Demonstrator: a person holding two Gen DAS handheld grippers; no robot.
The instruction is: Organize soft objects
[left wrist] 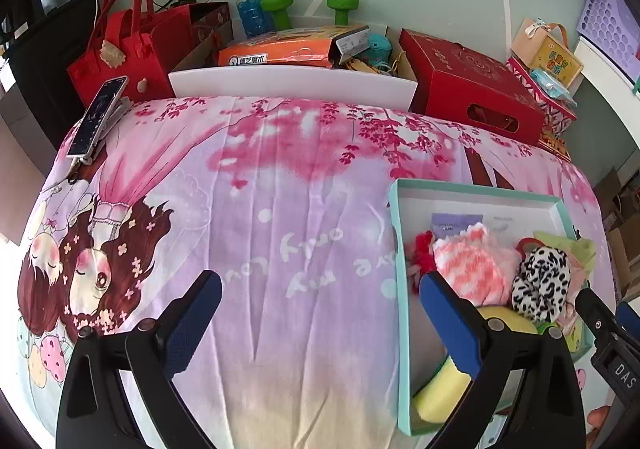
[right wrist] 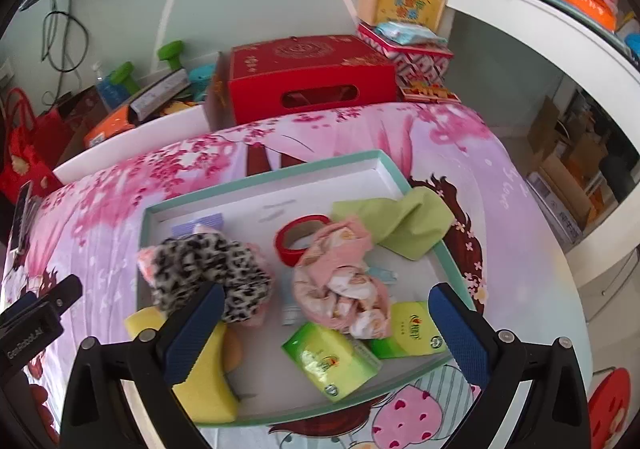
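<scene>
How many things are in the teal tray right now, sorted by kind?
Fabric pieces: 5 (leopard print, pink and white fuzzy, red fuzzy, pink patterned cloth, green cloth)
Yellow sponges: 1
Green tissue packs: 2
Red tape rolls: 1
Total: 9

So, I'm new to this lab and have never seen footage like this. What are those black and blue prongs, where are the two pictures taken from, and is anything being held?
The prongs are two hand-held claws; a person carries one in each hand. Each picture comes from a wide-angle camera on a claw, looking along its fingers. The left claw hangs over a cartoon bedsheet; the right claw hangs over a teal tray. In the tray lie a leopard cloth, a pink cloth, a green cloth, a yellow sponge, two tissue packs and a red tape roll. Both claws are open and hold nothing.
</scene>
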